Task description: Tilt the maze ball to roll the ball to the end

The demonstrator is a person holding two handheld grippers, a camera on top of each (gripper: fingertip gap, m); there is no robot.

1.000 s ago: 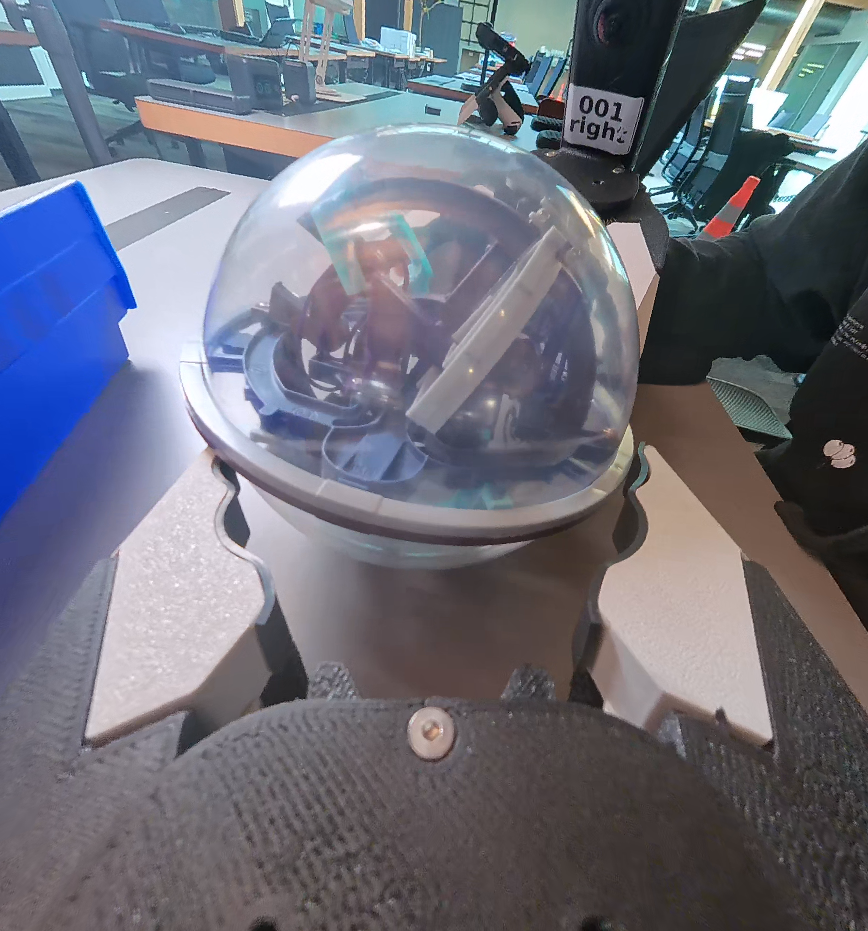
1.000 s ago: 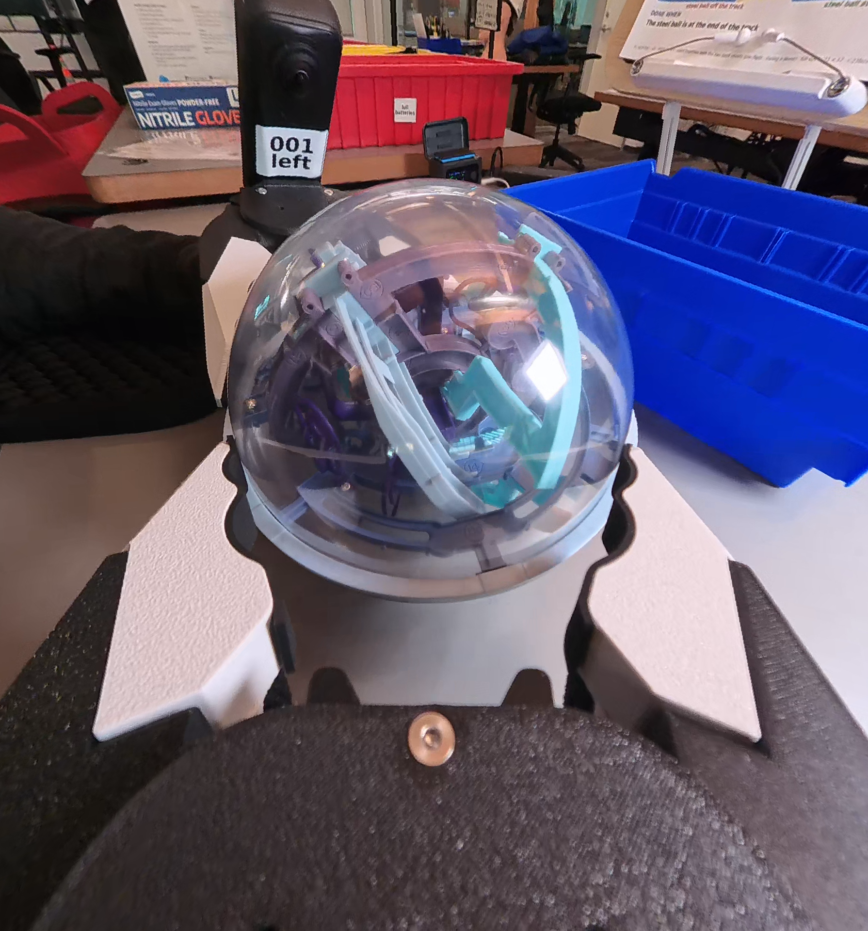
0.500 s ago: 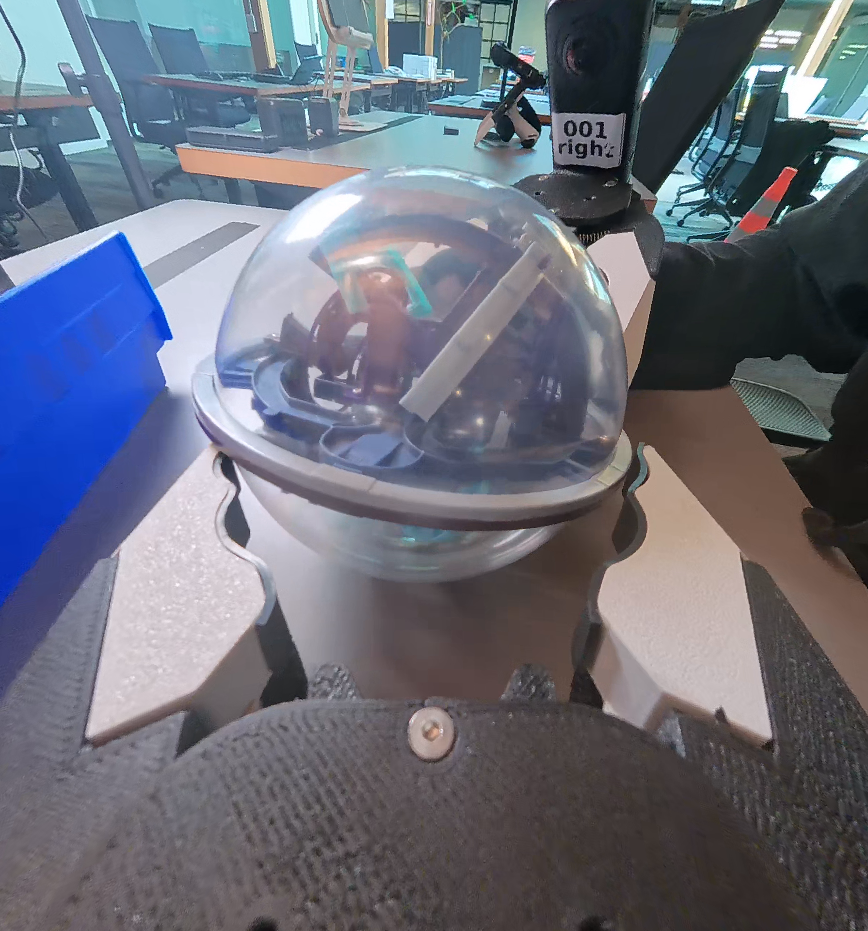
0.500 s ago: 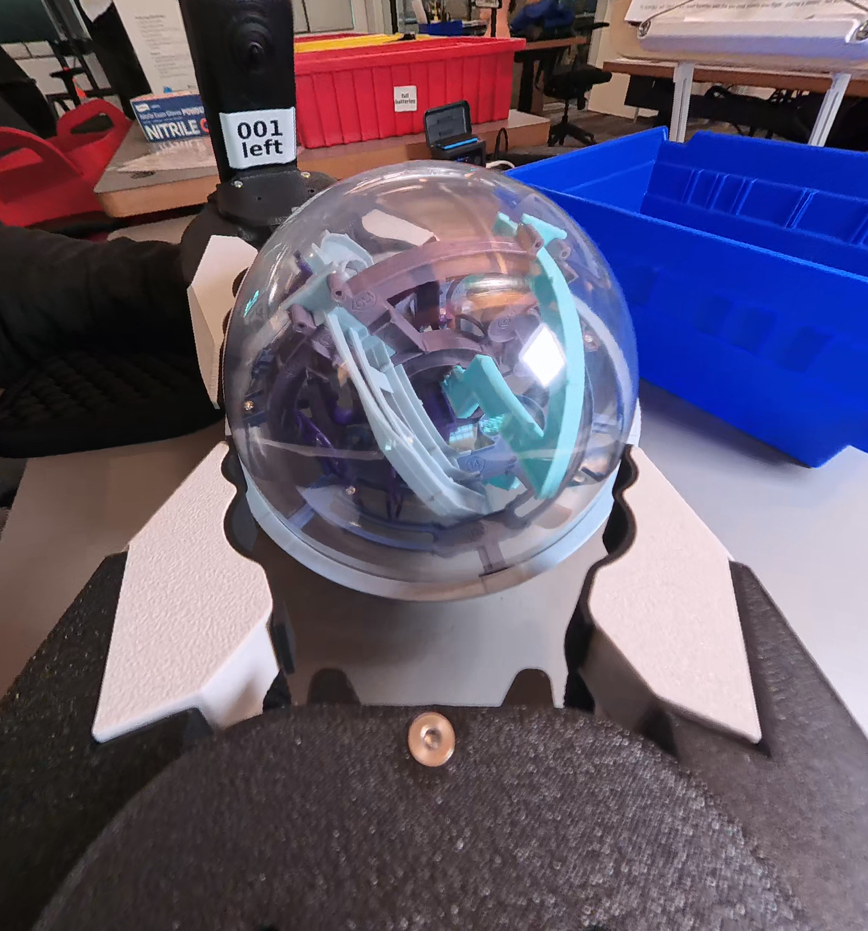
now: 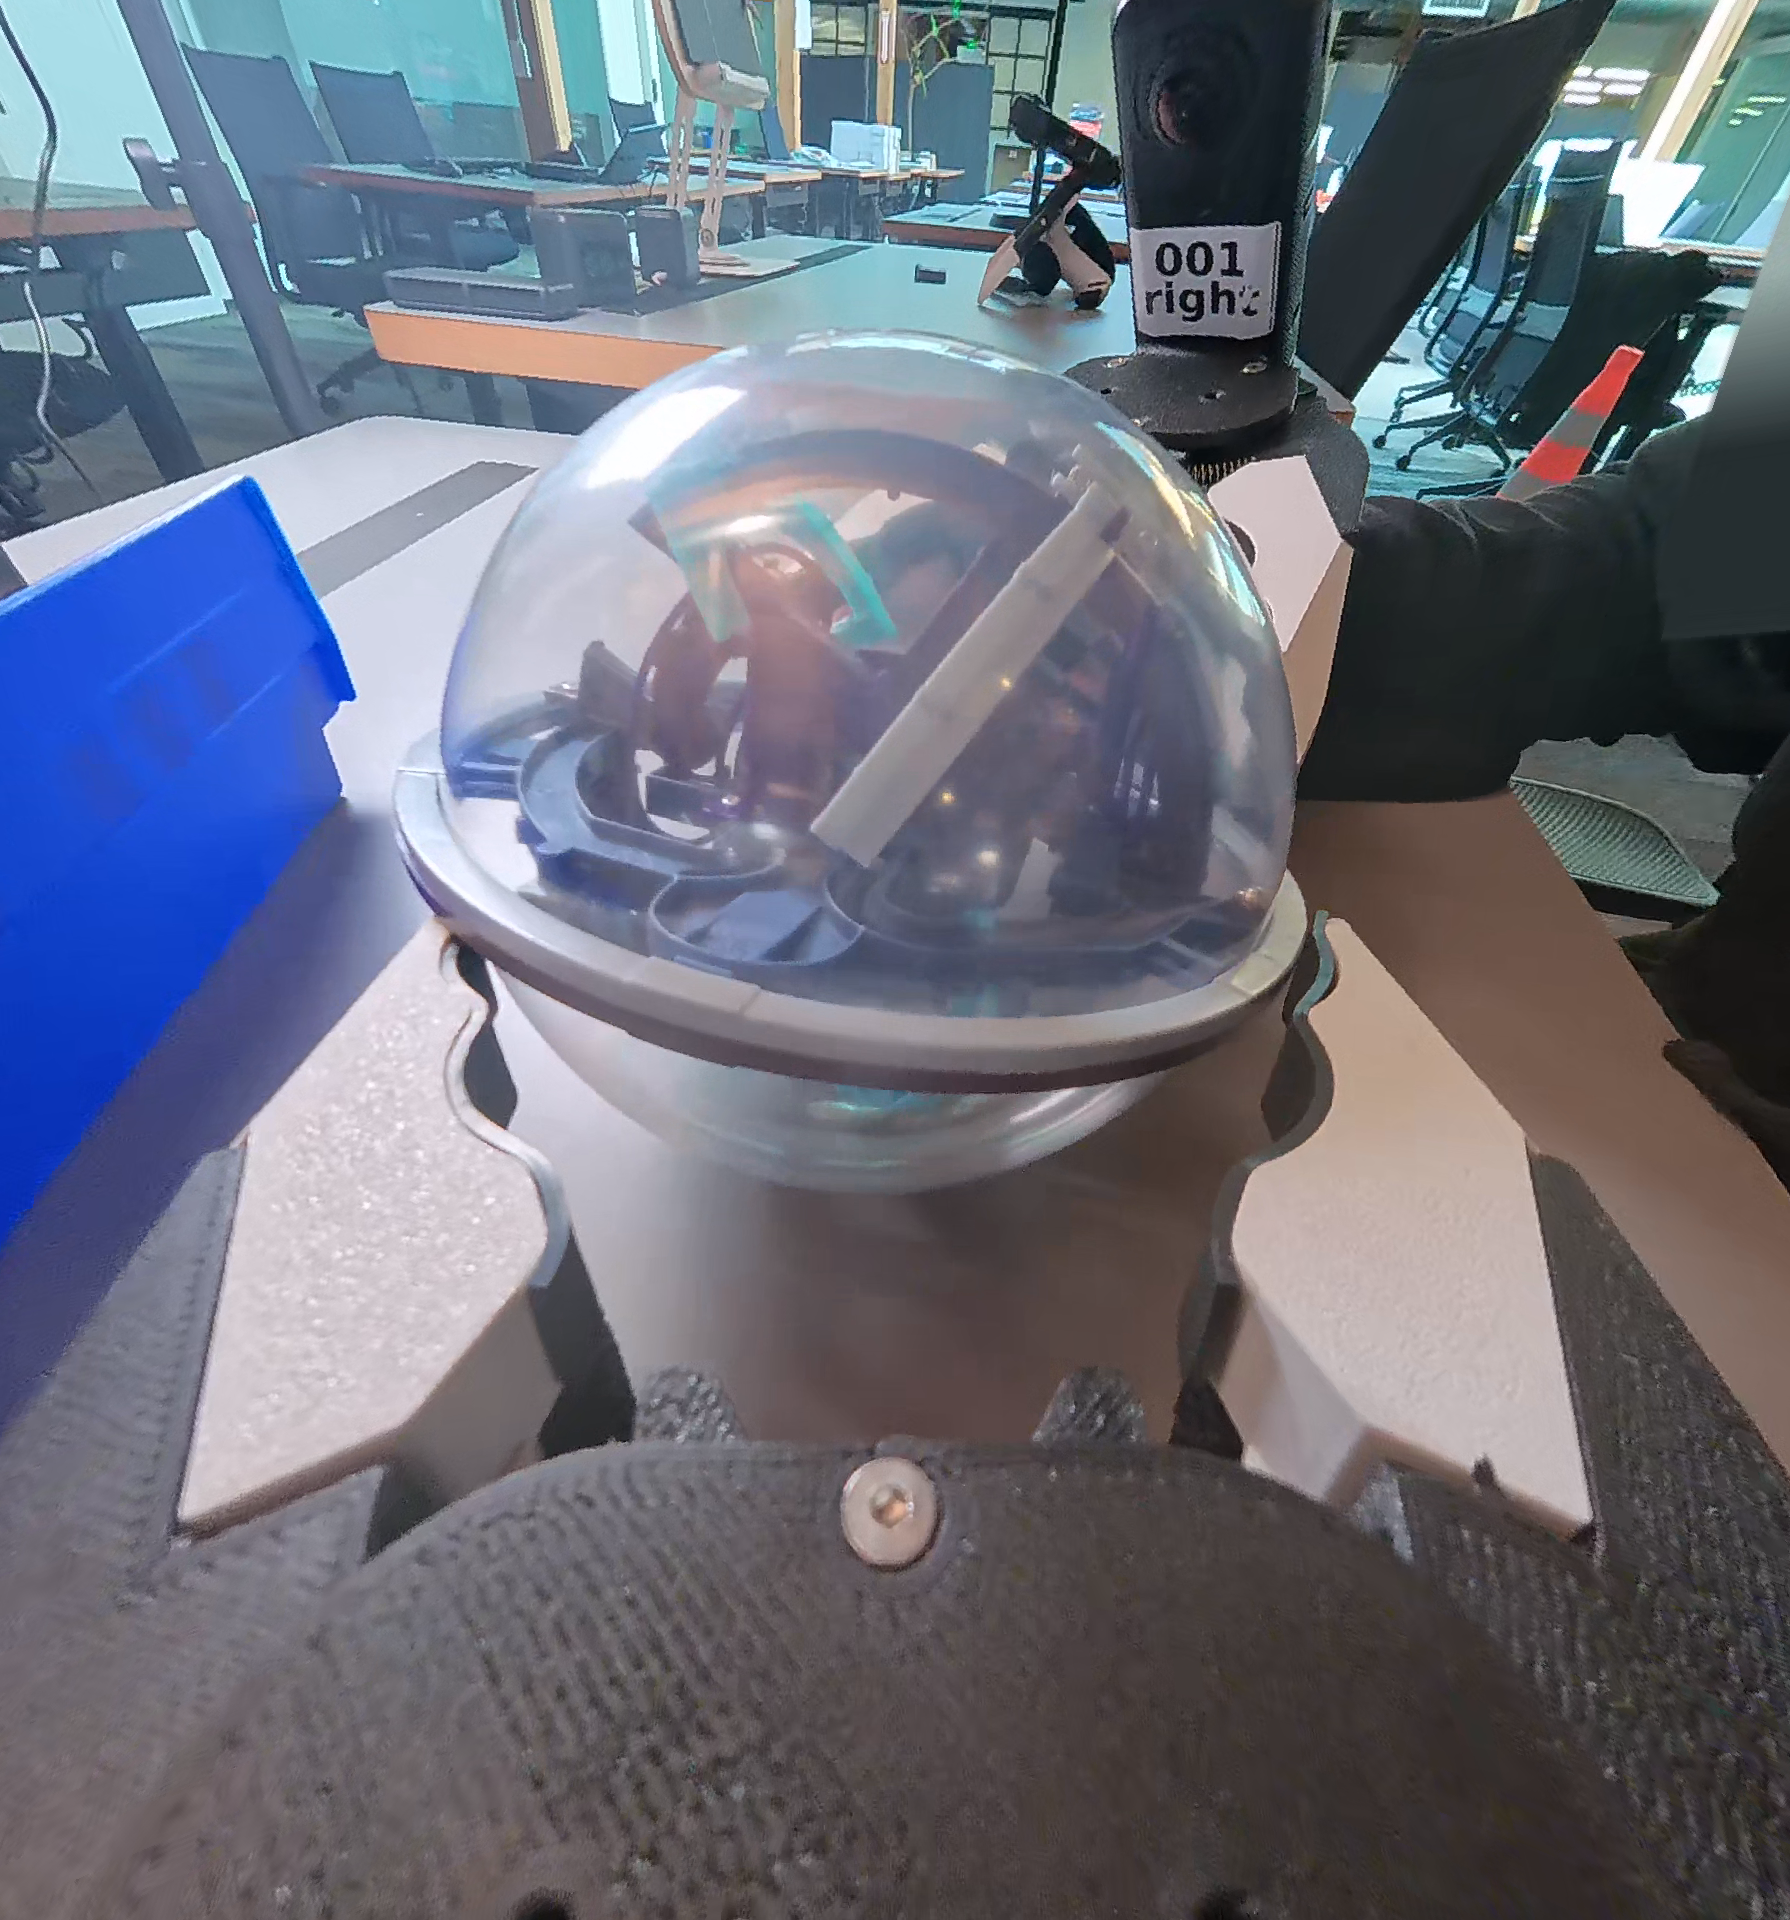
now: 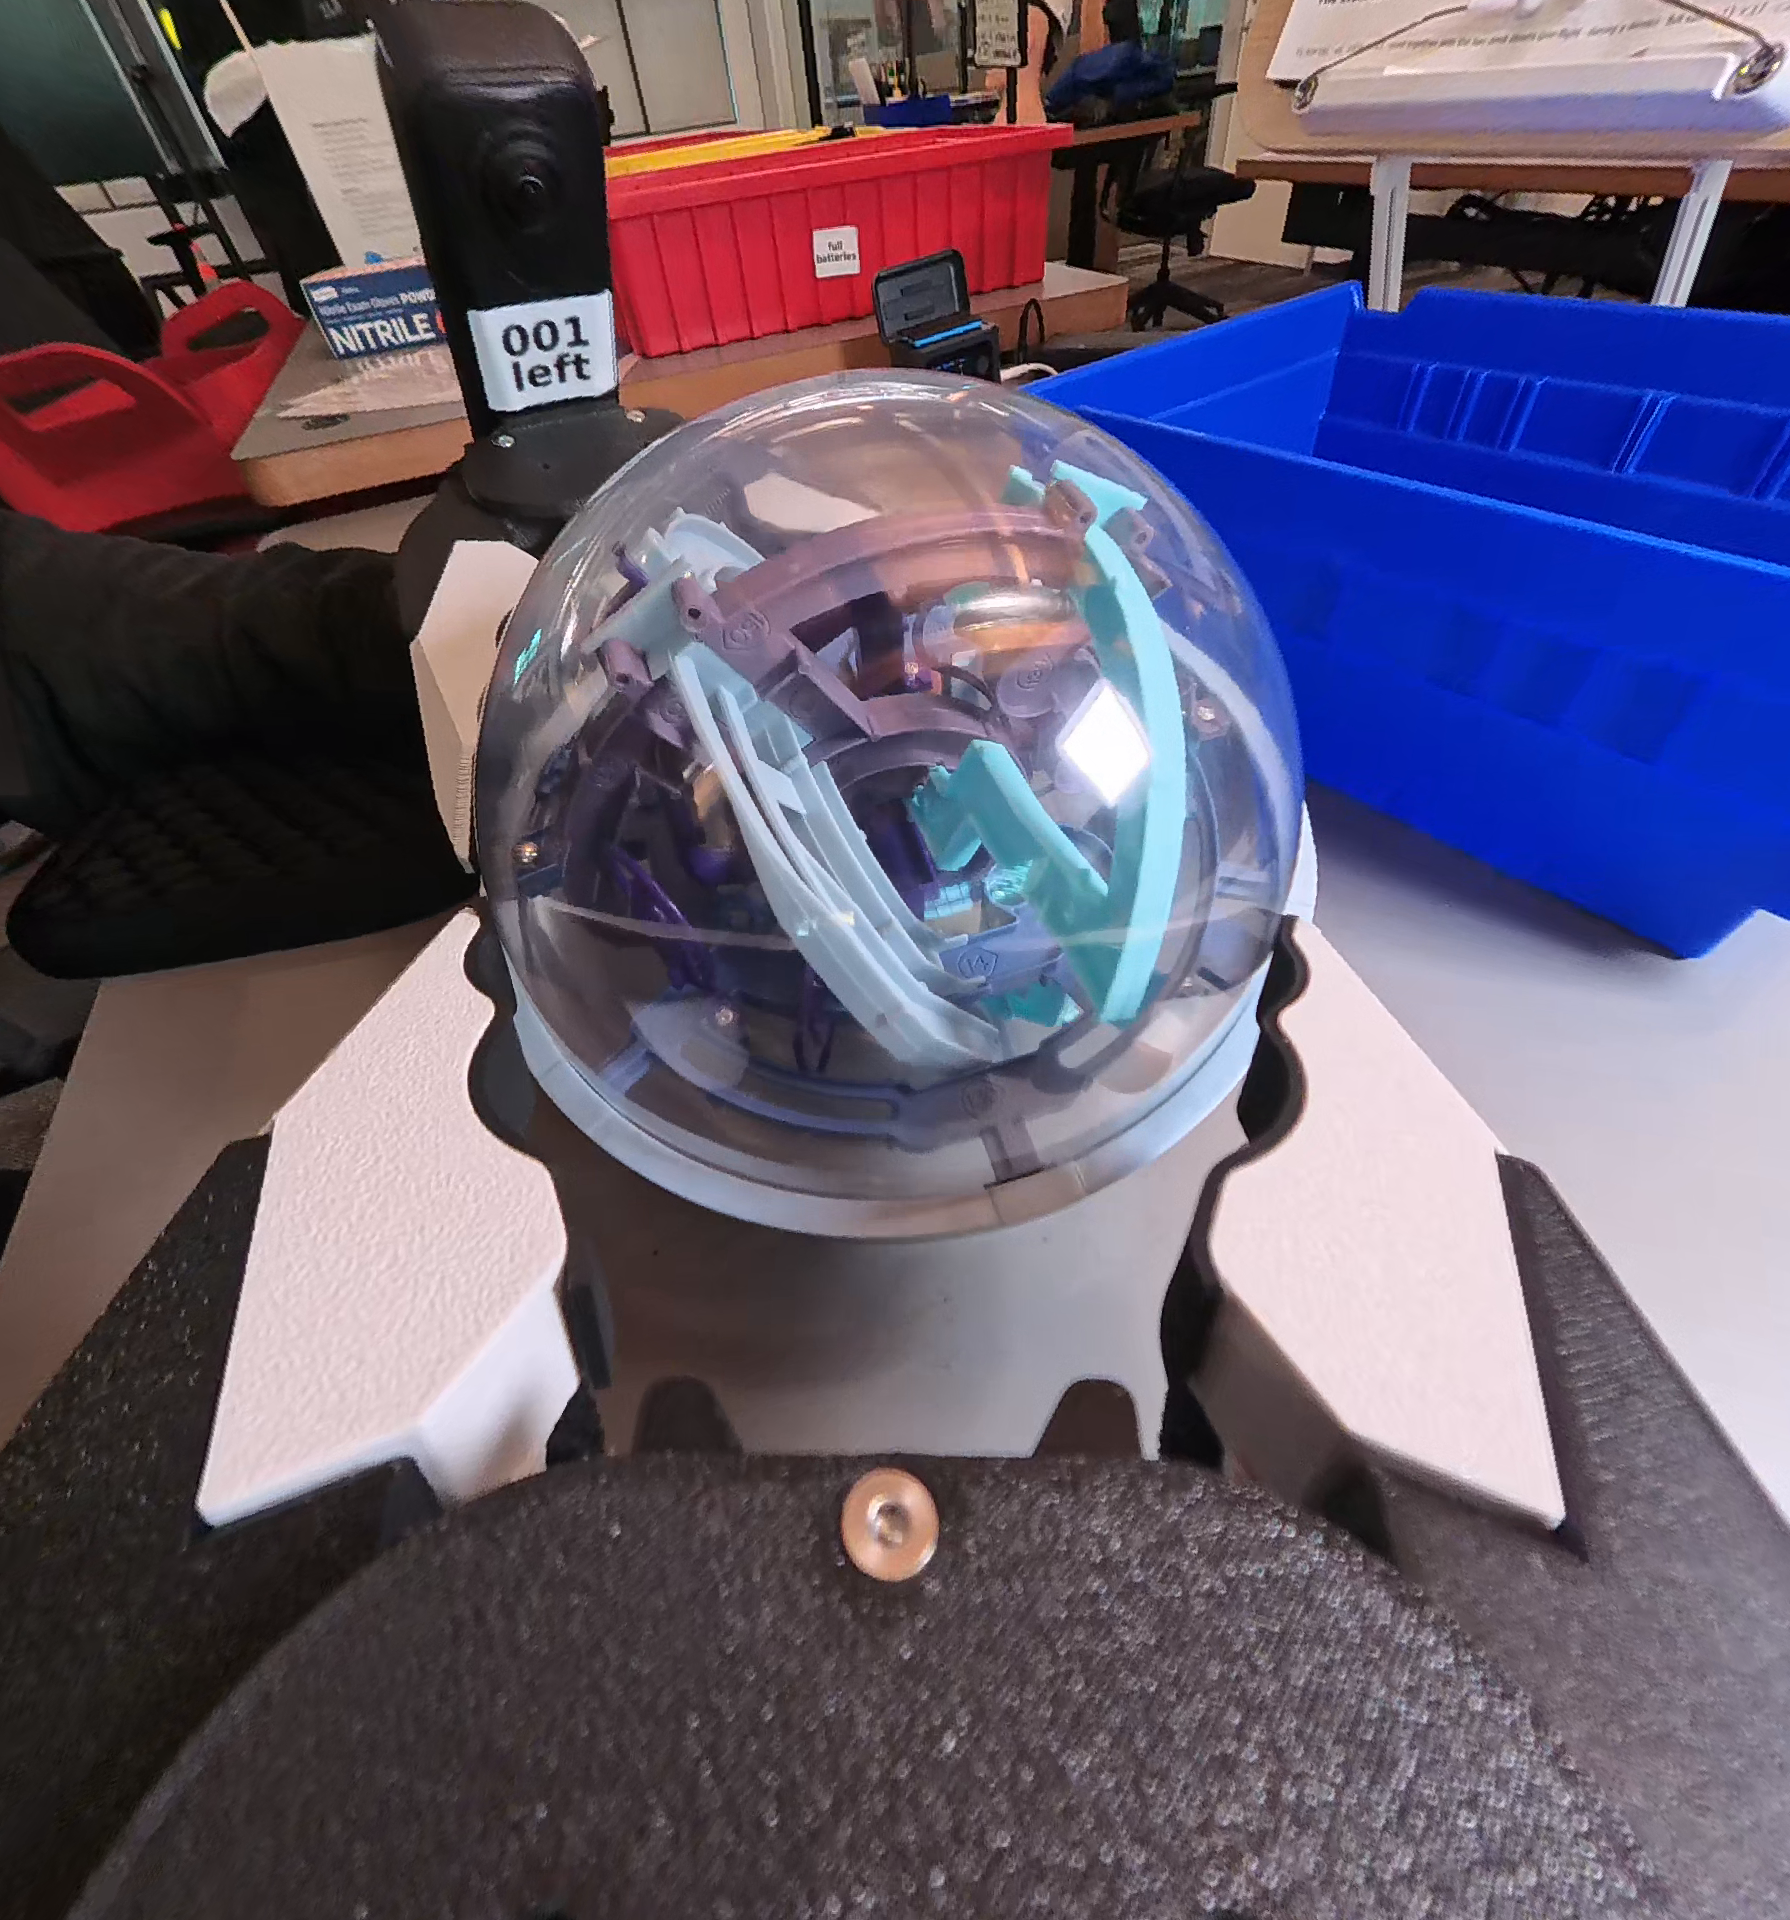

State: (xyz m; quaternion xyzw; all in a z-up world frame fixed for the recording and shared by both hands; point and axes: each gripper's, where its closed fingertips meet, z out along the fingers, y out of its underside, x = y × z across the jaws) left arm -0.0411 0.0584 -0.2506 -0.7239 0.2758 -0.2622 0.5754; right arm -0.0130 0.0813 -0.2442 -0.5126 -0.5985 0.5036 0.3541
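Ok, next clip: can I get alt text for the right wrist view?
A clear maze ball packed with teal, purple and pale tracks sits gripped between the right gripper's two white fingers, above a pale table. The left gripper presses against its far side, and a blue bin stands to the right.

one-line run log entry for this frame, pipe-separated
phase: tilting | object: maze ball clamped from opposite sides by left gripper and right gripper | nearby: blue bin | end reached: cannot tell

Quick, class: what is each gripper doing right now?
Left gripper: holding the maze ball.
Right gripper: holding the same maze ball from the opposite side.
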